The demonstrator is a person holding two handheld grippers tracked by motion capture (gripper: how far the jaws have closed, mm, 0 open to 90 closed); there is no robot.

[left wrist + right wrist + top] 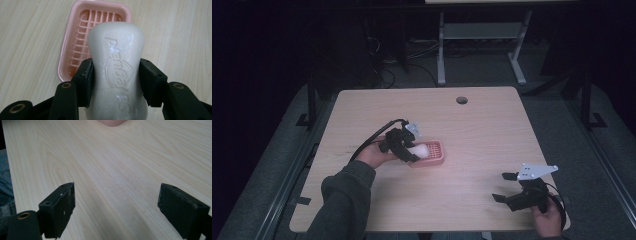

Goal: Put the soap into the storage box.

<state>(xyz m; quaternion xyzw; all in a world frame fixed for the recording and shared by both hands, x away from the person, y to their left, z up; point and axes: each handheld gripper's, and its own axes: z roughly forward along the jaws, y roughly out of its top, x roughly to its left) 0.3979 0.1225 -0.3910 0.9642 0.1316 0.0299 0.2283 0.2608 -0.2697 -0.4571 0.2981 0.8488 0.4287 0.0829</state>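
Note:
A white bar of soap point(117, 62) with raised lettering is clamped at its narrow waist between the two black jaws of my left gripper point(116, 80). It hangs just over a pink ribbed soap dish point(82, 35), which sits on the wooden table. From above, the left gripper point(411, 152) and the soap point(421, 149) sit at the dish's point(434, 155) left end. My right gripper point(504, 187) rests near the table's front right corner, jaws wide apart with bare wood between them. A corner of the pink dish point(111, 122) peeks in at the top of the right gripper view.
The light wooden table point(487, 135) has a round cable hole point(462, 100) near its far edge. A white desk frame point(482, 35) stands on the dark floor behind. A sleeved forearm point(344, 200) comes in at the front left.

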